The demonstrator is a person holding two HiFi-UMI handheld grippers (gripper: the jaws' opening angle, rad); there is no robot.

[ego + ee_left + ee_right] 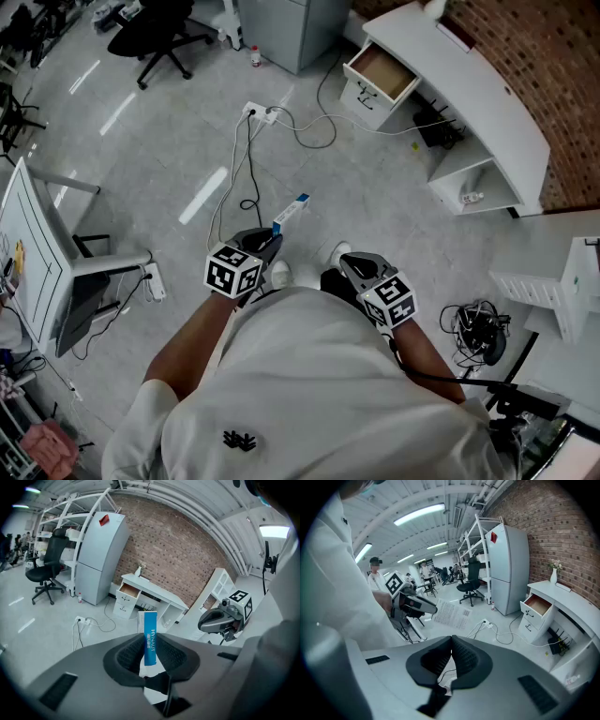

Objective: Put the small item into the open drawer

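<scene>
My left gripper (272, 242) is shut on a small blue and white box (291, 213), held in front of the person's body above the floor. In the left gripper view the box (149, 637) stands upright between the pads, pinched at its lower end. The open drawer (382, 73) sticks out of the left end of a white desk (487, 103) by the brick wall, well ahead and to the right; it also shows as the open drawer (127, 591) and the open drawer (538, 605). My right gripper (349, 261) is shut with nothing in it, its tips touching (451, 644).
A power strip (261, 113) and loose cables (314, 131) lie on the floor between me and the desk. A grey cabinet (291, 28), an office chair (155, 37) and a small bottle (254, 56) stand at the back. A white table (37, 253) is at the left, white shelving (562, 291) at the right.
</scene>
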